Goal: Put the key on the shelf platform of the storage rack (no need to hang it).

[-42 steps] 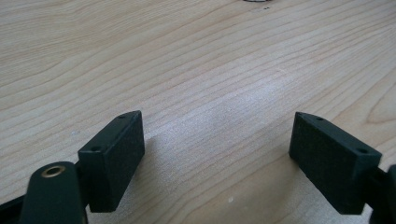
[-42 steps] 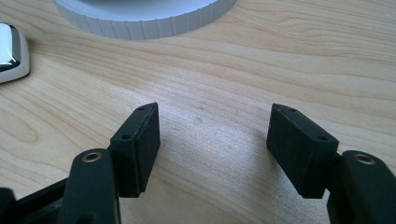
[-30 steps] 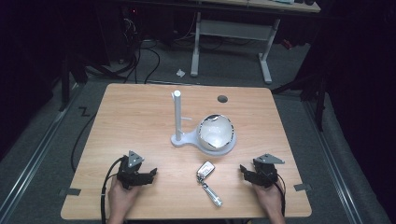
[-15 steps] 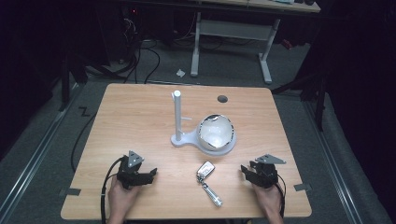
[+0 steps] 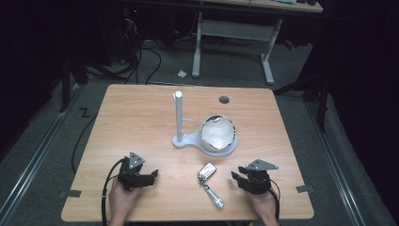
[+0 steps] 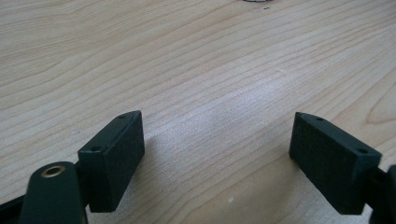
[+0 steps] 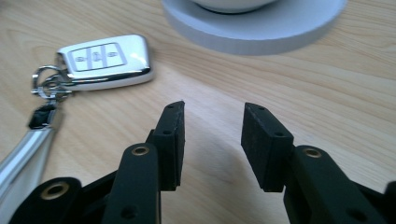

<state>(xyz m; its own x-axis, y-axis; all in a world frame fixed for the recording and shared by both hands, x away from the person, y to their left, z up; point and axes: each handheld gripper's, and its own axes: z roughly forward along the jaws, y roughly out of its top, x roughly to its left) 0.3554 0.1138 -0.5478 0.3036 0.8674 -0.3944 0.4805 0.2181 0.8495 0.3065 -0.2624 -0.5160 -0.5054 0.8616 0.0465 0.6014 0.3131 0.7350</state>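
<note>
The right gripper (image 7: 212, 140), jaws just narrowed and still empty, is aimed beside the silver car key fob with ring and strap (image 7: 105, 59), probably for grasping. The left gripper (image 6: 219, 158) is held wide open, empty, over the bare wooden table (image 6: 196, 56). Beyond stands a white post stand (image 5: 181, 123).

One car key (image 5: 207, 170), one white stand (image 5: 180, 123), one bowl (image 5: 217, 133), two grippers.

White stand (image 5: 181, 136), maybe bowl (image 5: 217, 133), table (image 5: 136, 113)
</note>
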